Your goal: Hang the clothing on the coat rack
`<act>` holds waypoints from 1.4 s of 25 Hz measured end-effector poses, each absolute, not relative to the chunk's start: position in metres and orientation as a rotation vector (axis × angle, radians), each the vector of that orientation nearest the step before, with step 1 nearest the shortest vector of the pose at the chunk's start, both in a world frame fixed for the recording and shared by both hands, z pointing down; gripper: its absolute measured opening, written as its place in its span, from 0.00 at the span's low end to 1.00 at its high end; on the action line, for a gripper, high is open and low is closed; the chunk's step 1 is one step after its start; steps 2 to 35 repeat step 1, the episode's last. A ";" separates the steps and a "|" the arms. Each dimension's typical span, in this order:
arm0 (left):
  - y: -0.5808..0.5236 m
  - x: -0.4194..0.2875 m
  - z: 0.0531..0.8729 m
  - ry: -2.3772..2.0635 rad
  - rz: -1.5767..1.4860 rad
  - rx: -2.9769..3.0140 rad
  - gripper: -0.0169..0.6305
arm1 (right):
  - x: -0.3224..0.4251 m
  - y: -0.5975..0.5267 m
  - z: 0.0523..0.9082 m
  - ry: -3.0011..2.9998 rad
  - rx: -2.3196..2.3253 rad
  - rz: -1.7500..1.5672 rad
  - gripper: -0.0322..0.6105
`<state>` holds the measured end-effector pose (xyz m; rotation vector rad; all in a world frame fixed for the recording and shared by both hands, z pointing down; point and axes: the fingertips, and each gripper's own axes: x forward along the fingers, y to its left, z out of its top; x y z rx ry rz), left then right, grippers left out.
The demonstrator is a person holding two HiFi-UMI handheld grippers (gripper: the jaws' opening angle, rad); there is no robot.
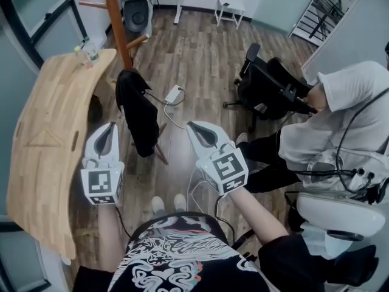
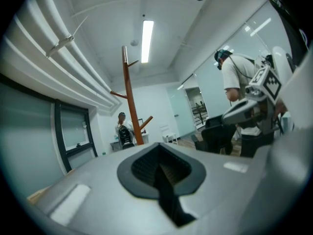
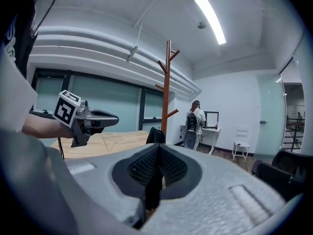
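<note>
The black garment [image 1: 137,111] hangs from a low peg of the brown coat rack [image 1: 115,17] and drapes toward the wood floor. In the head view it sits between my two tools, near both but touching neither. It is at about 2 o'clock from the left gripper [image 1: 111,126] and 10 o'clock from the right gripper [image 1: 193,125]. Both grippers have their jaws pressed together, holding nothing. A curved wooden table [image 1: 42,151] lies at 9 o'clock from the left gripper.
</note>
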<state>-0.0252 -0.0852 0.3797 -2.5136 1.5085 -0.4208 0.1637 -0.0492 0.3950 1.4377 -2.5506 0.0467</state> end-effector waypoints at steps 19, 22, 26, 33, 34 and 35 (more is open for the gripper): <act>-0.083 -0.026 0.380 1.510 -0.429 -2.513 0.01 | 0.162 -0.048 0.395 -2.554 1.431 0.049 0.05; -0.083 -0.026 0.380 1.510 -0.429 -2.513 0.01 | 0.162 -0.048 0.395 -2.554 1.431 0.049 0.05; -0.083 -0.026 0.380 1.510 -0.429 -2.513 0.01 | 0.162 -0.048 0.395 -2.554 1.431 0.049 0.05; -0.083 -0.026 0.380 1.510 -0.429 -2.513 0.01 | 0.162 -0.048 0.395 -2.554 1.431 0.049 0.05; -0.083 -0.026 0.380 1.510 -0.429 -2.513 0.01 | 0.162 -0.048 0.395 -2.554 1.431 0.049 0.05; -0.083 -0.026 0.380 1.510 -0.429 -2.513 0.01 | 0.162 -0.048 0.395 -2.554 1.431 0.049 0.05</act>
